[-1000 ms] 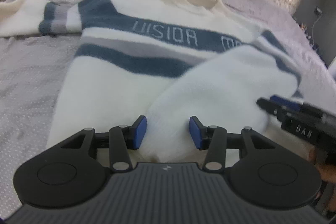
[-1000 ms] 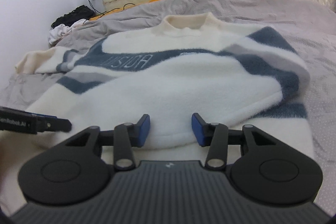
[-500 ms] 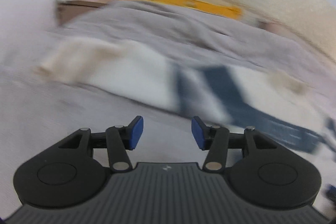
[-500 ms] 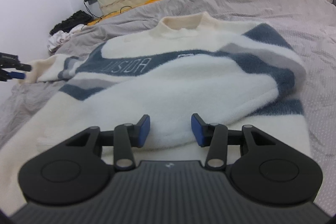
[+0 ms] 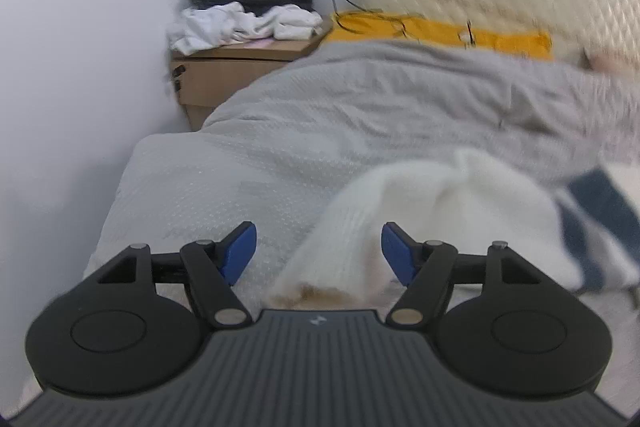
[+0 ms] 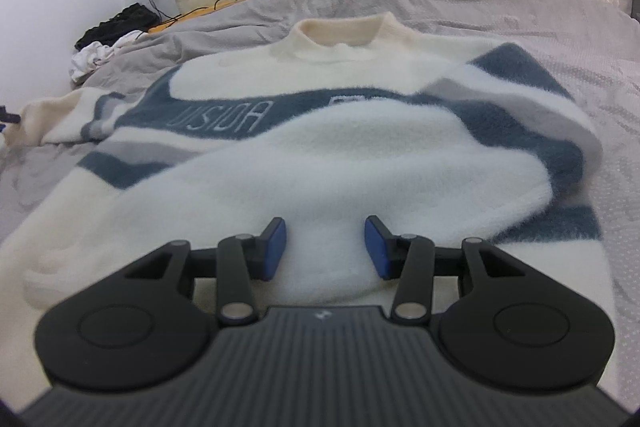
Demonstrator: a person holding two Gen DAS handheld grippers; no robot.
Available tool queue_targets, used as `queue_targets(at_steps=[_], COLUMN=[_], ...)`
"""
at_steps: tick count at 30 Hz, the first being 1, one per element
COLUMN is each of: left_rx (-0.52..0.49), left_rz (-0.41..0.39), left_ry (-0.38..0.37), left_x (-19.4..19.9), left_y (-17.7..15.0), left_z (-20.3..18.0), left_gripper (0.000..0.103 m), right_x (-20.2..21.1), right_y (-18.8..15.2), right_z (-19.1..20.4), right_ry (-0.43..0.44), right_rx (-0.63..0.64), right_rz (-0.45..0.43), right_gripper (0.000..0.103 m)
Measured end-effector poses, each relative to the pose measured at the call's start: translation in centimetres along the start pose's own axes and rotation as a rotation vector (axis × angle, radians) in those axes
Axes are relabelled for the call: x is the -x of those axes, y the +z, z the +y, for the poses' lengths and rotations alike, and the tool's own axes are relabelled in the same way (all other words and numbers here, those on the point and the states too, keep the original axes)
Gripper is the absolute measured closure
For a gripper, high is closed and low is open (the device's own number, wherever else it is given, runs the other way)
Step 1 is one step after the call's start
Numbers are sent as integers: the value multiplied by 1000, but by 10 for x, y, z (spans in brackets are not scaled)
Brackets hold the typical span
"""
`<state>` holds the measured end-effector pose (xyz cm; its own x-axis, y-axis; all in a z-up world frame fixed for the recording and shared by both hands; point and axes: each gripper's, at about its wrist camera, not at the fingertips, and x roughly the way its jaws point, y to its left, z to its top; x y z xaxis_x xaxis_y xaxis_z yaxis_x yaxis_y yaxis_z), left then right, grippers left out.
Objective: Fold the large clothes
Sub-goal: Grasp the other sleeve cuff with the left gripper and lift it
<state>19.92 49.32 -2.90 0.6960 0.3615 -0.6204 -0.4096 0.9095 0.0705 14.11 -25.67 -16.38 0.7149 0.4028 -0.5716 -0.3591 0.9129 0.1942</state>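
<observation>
Sweater cuff (image 5: 332, 259) lies between opening left claw (image 5: 318, 251).

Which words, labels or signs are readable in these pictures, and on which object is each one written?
"VISION", or close to it: pale, blurred letters on the sweater's blue chest band.
A second pale mark further along that band: unreadable.
Small logo on each gripper body: no letters.
Dark print on the cardboard box: unreadable.

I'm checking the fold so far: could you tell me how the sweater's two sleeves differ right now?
The sleeve nearer the left gripper lies stretched out sideways on the grey bedspread, its cuff between that gripper's opening fingers, not pinched. The other sleeve is already folded across the sweater's chest, partly covering its lettering, with its end at the right gripper. Both are cream and fluffy.
</observation>
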Motion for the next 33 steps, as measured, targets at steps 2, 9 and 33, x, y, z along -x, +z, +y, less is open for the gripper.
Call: queue_targets(at_steps=[2, 9, 33], left_rx=[-33, -21, -39], left_rz=[0, 34, -205], left_ry=[-2, -72, -668], left_x=[-16, -24, 335], left_y=[-2, 7, 118], left_z=[-4, -19, -313], left_gripper=[29, 93, 95], right_x=[-2, -3, 111], right_y=[1, 2, 23], right_z=[0, 4, -25], right_ry=[-4, -24, 39], right_rx=[-8, -2, -193], right_rz=[-1, 4, -172], right_gripper=[56, 56, 55])
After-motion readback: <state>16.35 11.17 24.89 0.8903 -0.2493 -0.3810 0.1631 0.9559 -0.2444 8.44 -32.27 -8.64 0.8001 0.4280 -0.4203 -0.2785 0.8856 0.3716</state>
